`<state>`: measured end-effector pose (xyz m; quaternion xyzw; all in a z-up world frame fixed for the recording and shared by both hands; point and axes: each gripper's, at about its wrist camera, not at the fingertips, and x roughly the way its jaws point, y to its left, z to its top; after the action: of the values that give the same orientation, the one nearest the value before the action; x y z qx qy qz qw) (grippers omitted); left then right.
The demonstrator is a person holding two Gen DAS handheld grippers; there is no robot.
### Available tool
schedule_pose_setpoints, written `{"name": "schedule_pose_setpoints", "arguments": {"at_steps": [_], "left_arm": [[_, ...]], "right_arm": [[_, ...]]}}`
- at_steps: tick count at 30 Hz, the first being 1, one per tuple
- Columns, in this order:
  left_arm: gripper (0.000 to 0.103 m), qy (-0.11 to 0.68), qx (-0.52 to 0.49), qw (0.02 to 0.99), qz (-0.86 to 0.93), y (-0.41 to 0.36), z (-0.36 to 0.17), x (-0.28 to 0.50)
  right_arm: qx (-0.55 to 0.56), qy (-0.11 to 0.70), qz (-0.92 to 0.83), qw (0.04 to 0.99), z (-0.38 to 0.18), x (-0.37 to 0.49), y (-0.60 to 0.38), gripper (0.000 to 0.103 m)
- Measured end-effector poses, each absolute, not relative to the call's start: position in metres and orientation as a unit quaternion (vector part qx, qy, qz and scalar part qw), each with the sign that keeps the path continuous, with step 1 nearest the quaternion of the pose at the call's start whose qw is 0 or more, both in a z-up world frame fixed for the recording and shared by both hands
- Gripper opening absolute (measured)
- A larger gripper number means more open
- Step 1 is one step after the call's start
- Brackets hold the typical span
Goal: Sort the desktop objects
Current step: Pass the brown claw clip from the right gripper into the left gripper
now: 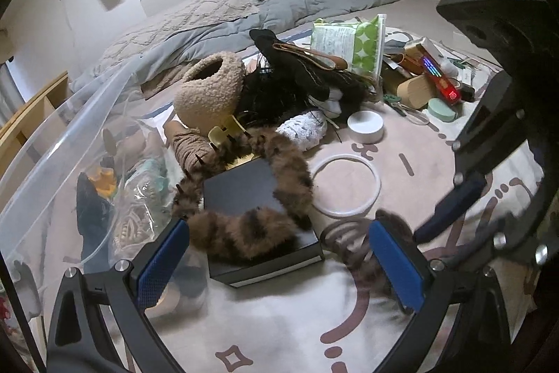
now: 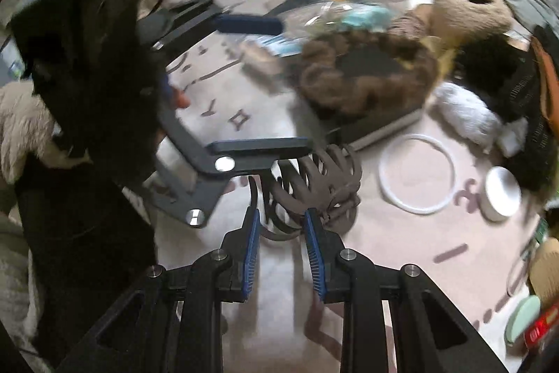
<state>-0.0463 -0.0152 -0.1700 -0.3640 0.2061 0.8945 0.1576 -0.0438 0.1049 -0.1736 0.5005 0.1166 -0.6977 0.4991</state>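
Right gripper (image 2: 282, 215) clamped on brown claw hair clip (image 2: 314, 184), raised above patterned bedspread (image 2: 419, 250) near white ring (image 2: 417, 173). Left gripper (image 1: 279, 254) spread apart, empty, over furry headband (image 1: 251, 226).

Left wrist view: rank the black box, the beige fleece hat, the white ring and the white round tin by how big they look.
1. black box, though it lies nearest the camera
2. beige fleece hat
3. white ring, close to the hat in span, so that order is unsure
4. white round tin, clearly smallest
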Motion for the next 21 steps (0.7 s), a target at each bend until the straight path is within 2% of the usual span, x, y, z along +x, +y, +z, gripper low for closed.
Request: {"name": "schedule_pose_setpoints", "arguments": {"at_steps": [12,21], "left_arm": [[0.103,0.246,-0.396,0.163,0.870,-0.023,-0.196,-0.041],[0.103,0.242,-0.407,0.142,0.869,-0.039,-0.200,-0.043]], "right_arm": [[0.489,0.157,-0.701,0.495,-0.166,-0.047,0.103,0.028],[0.520,0.140,-0.744,0.396,-0.193,-0.087,0.117,0.028]]}}
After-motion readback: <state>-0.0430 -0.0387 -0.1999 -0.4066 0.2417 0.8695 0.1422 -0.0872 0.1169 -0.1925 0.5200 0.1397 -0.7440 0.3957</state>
